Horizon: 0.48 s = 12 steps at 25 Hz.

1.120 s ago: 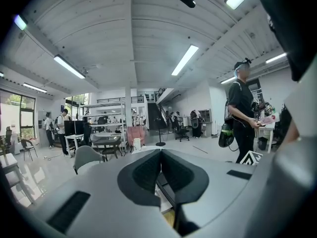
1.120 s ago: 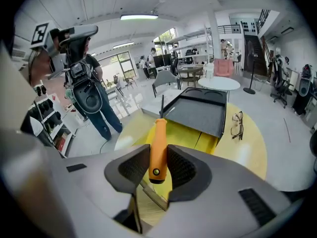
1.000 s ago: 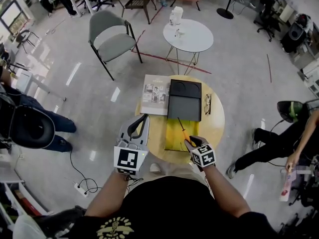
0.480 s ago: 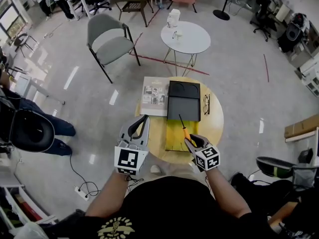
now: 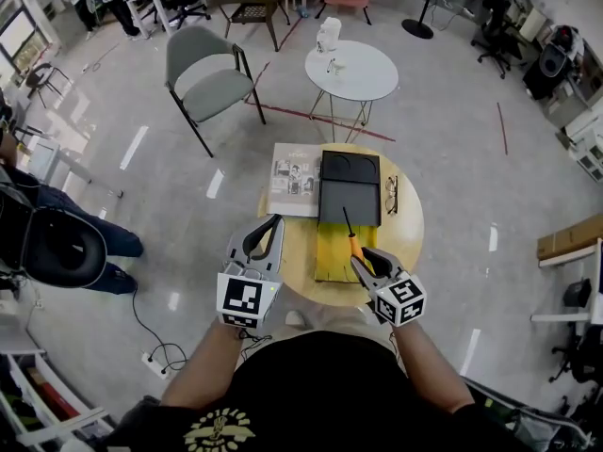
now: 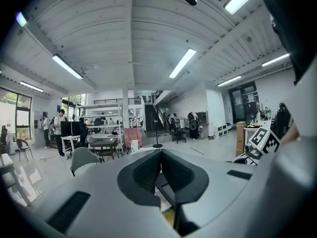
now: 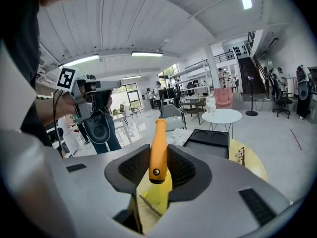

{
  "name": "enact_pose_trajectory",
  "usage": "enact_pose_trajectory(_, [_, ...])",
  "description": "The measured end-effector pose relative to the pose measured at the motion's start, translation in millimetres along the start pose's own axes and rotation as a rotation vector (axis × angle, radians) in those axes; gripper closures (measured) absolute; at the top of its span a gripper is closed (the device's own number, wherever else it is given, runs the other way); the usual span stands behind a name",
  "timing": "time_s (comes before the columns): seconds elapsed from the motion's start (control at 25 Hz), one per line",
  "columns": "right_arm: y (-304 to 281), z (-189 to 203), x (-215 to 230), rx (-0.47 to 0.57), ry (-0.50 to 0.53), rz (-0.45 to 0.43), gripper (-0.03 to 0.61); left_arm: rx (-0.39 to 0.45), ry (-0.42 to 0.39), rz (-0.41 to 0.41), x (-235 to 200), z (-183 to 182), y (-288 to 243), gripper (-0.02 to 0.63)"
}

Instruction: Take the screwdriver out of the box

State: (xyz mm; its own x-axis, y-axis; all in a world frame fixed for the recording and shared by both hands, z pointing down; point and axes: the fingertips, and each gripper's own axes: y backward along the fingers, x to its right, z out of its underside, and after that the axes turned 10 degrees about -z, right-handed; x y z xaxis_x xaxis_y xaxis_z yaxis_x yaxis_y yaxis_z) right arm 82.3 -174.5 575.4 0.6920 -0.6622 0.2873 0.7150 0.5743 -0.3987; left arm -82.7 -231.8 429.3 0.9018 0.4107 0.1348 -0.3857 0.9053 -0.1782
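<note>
The left forearm [image 5: 203, 370] and right forearm [image 5: 426, 365] reach forward, well apart. The left gripper [image 5: 271, 226] points nearly level, jaws pressed together with nothing between them. The right gripper [image 5: 359, 260] tilts somewhat downward, jaws clamped on the screwdriver [image 5: 350, 236] by its orange handle.

We are seeing a brightly lit hall: ceiling strip lights [image 6: 183, 62] are streaking glare across the glossy floor [image 5: 137, 144], and fisheye distortion is bending and darkening the edges.

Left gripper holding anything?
No, the left gripper has its jaws pressed together, with nothing between them.
</note>
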Motion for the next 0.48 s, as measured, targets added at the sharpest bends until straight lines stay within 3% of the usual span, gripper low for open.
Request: enact_pose_trajectory(0.48, [26.4, -50.6, -16.7, 0.097, 0.049, 0.052, 0.453, 0.009, 0.015, 0.029, 3.6, -2.4, 7.1, 0.597])
